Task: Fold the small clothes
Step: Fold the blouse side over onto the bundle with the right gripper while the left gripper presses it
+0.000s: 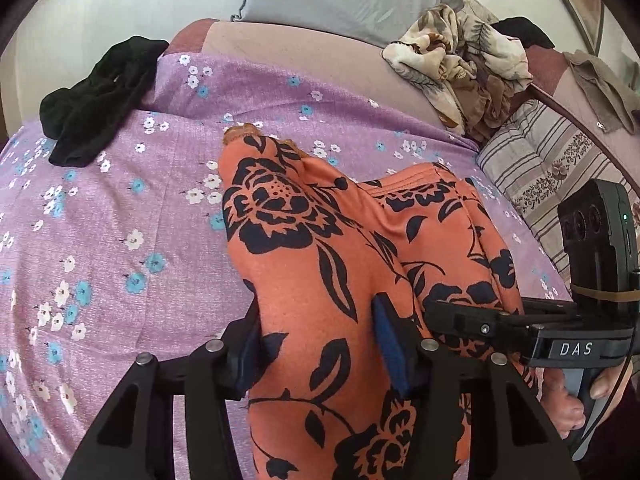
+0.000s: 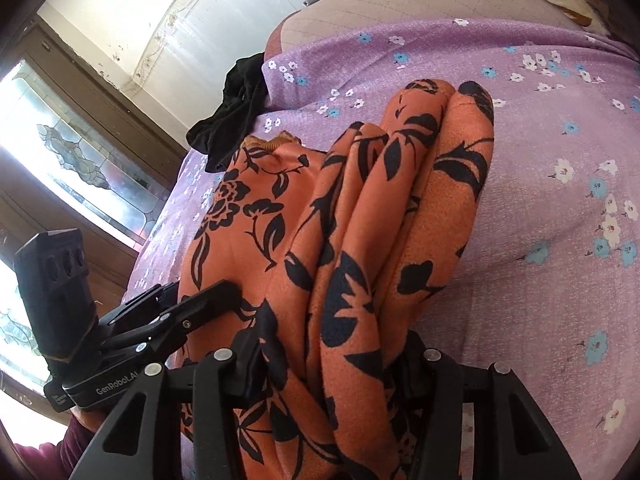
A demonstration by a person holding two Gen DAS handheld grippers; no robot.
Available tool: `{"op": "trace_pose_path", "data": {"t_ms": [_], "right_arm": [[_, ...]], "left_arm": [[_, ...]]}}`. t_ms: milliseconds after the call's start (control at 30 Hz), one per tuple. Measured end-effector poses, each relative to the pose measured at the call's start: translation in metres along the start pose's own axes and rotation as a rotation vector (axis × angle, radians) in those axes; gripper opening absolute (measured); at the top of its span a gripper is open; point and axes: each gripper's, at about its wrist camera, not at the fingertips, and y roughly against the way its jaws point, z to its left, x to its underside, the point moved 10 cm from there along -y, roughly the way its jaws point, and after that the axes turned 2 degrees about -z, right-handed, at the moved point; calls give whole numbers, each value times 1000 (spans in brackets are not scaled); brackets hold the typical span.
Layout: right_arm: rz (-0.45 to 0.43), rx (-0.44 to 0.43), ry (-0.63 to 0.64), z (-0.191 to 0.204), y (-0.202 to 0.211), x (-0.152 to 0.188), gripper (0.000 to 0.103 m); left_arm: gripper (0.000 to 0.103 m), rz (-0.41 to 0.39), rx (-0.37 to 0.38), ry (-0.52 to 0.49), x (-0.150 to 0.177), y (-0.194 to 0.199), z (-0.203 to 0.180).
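In the left wrist view, an orange garment [image 1: 320, 264] printed with dark flowers is seen draped over a bed covered by a purple floral sheet [image 1: 120, 208]. A bunched fold of the garment is clamped between the blue pads of the left gripper [image 1: 316, 348]. To the right, the right gripper [image 1: 452, 316] is seen from the side, gripped by a hand [image 1: 592, 396], with its tip against the same cloth. A crumpled black garment [image 1: 96, 100] is laid at the sheet's far left edge. A heap of beige leaf-patterned cloth [image 1: 460, 84] is piled well apart at the far right, near a striped cushion [image 1: 548, 164].

In the right wrist view, several thick folds of the orange garment [image 2: 360, 240] are gathered and clenched between the right gripper's [image 2: 336, 364] fingers. The left gripper [image 2: 208, 300] is shown at lower left, closed on the garment's edge. The black garment [image 2: 232, 116] is seen beyond, on the edge of the purple sheet [image 2: 560, 200], with a window [image 2: 80, 160] behind.
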Motion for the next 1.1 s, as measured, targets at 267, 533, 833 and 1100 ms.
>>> {"op": "trace_pose_path", "data": {"t_ms": [267, 533, 833, 1100], "right_arm": [[14, -52, 30, 42, -10, 7, 51], [52, -95, 49, 76, -27, 22, 51], [94, -91, 52, 89, -50, 37, 51], [188, 12, -39, 61, -84, 36, 60]], "left_arm": [[52, -44, -59, 33, -1, 34, 32], [51, -38, -133, 34, 18, 61, 61], [52, 9, -176, 49, 37, 60, 85], [74, 78, -286, 51, 50, 33, 111]]}}
